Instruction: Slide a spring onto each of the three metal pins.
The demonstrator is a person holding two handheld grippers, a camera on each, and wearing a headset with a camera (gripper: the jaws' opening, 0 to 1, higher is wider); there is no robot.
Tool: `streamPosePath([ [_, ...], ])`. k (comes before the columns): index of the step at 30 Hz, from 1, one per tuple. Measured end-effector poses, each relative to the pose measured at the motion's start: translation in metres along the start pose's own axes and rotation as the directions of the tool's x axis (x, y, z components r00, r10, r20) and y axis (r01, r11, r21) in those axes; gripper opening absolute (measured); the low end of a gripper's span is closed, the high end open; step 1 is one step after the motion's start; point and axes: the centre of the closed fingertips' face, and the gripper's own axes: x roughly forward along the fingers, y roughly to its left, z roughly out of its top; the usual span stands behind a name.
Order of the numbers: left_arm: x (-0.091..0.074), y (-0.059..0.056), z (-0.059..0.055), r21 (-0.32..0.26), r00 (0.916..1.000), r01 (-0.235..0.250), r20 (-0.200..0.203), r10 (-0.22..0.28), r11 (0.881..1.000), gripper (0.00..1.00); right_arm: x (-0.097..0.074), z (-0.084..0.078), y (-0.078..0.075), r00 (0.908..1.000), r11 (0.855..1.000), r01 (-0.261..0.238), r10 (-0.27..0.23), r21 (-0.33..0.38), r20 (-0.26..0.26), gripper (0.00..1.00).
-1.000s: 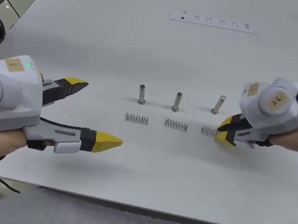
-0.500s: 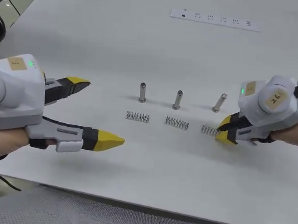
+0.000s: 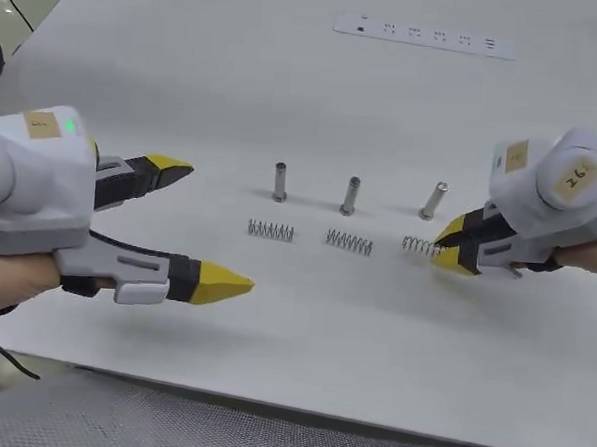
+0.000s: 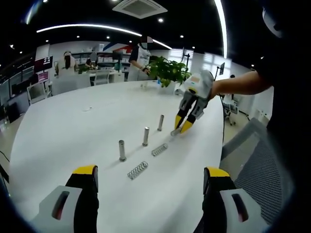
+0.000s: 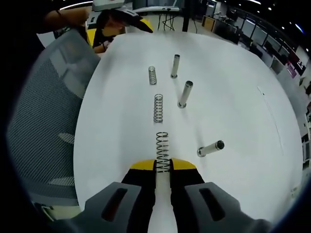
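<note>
Three metal pins stand upright in a row on the white table: the left pin (image 3: 280, 180), the middle pin (image 3: 350, 194) and the right pin (image 3: 434, 200). A spring lies in front of each: the left spring (image 3: 270, 230), the middle spring (image 3: 349, 242) and the right spring (image 3: 415, 246). My right gripper (image 3: 453, 249) is shut on the near end of the right spring (image 5: 162, 145), whose coils sit between the yellow tips (image 5: 163, 166). My left gripper (image 3: 206, 223) hovers wide open, left of the row, holding nothing (image 4: 150, 187).
A white power strip (image 3: 423, 37) lies at the far side of the table. The table's front edge (image 3: 299, 409) runs just below the grippers. A grey mesh chair (image 5: 53, 111) stands beside the table. Bare tabletop surrounds the pins.
The right gripper stays at the right spring's end and has tilted slightly. The left gripper keeps its open pose. The head camera has shifted a little.
</note>
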Motion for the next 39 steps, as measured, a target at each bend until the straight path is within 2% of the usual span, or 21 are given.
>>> streamPosePath([
  [6,0.000,0.000,0.001,0.010,0.9997,0.022,0.007,-0.022,1.000,0.85,-0.003,0.006,0.005,0.9999,1.000,-0.011,0.011,-0.017,0.007,0.08],
  [15,0.004,0.000,0.004,0.062,0.9969,0.076,0.018,-0.077,0.995,0.83,-0.008,0.011,0.007,0.9998,1.000,-0.012,0.012,-0.019,0.017,0.08],
  [20,0.007,-0.006,0.012,0.088,0.9906,0.121,0.053,-0.126,0.989,0.76,-0.010,0.015,0.011,0.9996,1.000,-0.017,0.018,-0.021,0.023,0.08],
  [28,0.020,-0.016,0.017,0.108,0.9802,0.179,0.066,-0.187,0.978,0.71,-0.016,0.026,0.017,0.9984,0.999,-0.030,0.031,-0.025,0.047,0.08],
  [33,0.027,-0.021,0.023,0.103,0.9729,0.207,0.083,-0.216,0.973,0.65,-0.020,0.036,0.018,0.9980,0.999,-0.026,0.029,-0.047,0.056,0.08],
  [35,0.031,-0.024,0.026,0.094,0.9673,0.225,0.098,-0.234,0.970,0.63,-0.022,0.041,0.021,0.9975,0.998,-0.034,0.037,-0.054,0.060,0.08],
  [39,0.040,-0.031,0.031,0.113,0.9613,0.250,0.089,-0.261,0.962,0.60,-0.024,0.048,0.022,0.9973,0.997,-0.033,0.037,-0.074,0.063,0.08],
])
